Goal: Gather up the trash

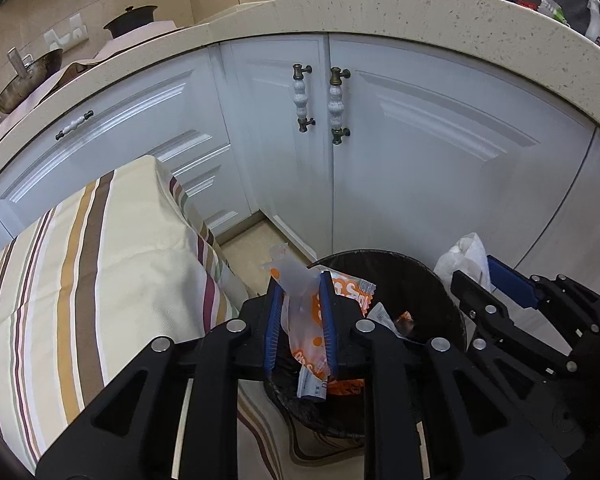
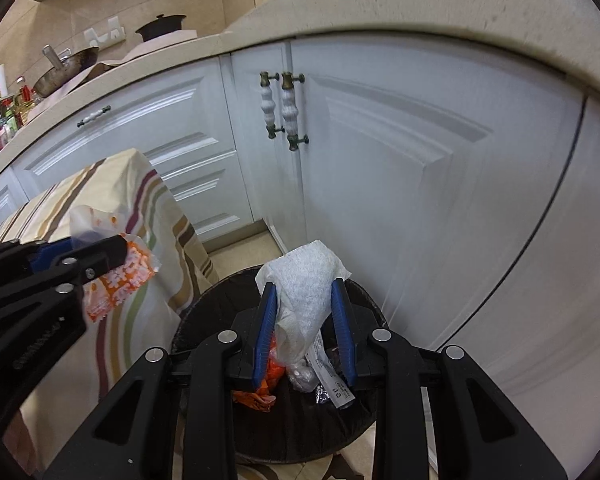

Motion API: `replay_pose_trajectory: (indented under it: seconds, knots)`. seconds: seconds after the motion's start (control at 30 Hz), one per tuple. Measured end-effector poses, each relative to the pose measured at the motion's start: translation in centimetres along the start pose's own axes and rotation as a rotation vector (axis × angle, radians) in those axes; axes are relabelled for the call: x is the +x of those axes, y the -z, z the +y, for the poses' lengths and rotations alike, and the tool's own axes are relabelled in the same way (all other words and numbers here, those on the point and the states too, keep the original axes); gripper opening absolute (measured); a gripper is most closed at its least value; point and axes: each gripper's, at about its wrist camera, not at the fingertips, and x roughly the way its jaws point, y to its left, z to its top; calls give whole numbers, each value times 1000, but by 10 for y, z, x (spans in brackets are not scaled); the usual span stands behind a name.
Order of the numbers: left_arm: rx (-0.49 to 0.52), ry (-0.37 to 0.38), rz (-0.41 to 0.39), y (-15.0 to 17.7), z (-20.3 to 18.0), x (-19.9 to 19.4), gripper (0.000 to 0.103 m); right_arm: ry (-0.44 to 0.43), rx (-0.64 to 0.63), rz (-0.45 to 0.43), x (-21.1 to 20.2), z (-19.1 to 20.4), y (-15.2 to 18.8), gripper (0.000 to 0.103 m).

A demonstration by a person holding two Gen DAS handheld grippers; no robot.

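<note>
- We found the left gripper (image 1: 300, 312) pinching an orange-and-white plastic wrapper (image 1: 306, 316) above the round black trash bin (image 1: 420, 280).
- We found the right gripper (image 2: 306, 324), blue pads parted, with a crumpled white paper towel (image 2: 304, 280) between them.
- Only the right wrist view showed the bin's contents clearly.

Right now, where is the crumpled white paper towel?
The paper towel sits between the right gripper's blue pads, directly above the black trash bin, in front of the white cabinet doors.
</note>
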Motion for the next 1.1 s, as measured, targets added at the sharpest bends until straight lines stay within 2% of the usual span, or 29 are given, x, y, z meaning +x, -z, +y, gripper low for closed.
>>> replay_pose_trajectory:
  seconds: [0.03,0.1,0.23,0.3,0.47,0.7,1.1]
  knots:
    - [-8,4,3,-1,1,1,28,1,5,3,2,-1,0,43]
    - [-17,5,8,-1,1,3,45,10,8,-4,3,-1,-1,49]
    - [-19,7,9,-1,2,3,50,20,6,-15,1,-1,-3,53]
    - [-20,8,6,-1,2,3,56,22,7,-21,-3,-1,-3,55]
    - [-24,5,-5,0,2,-2,63,40,13,-28,-9,-4,-4,59]
    - [-27,13,-37,2,5,-18,74,72,30,-45,-23,-9,-3,71]
    - [-18,32,-92,13,11,-58,83,80,67,-72,-63,-5,6,78]
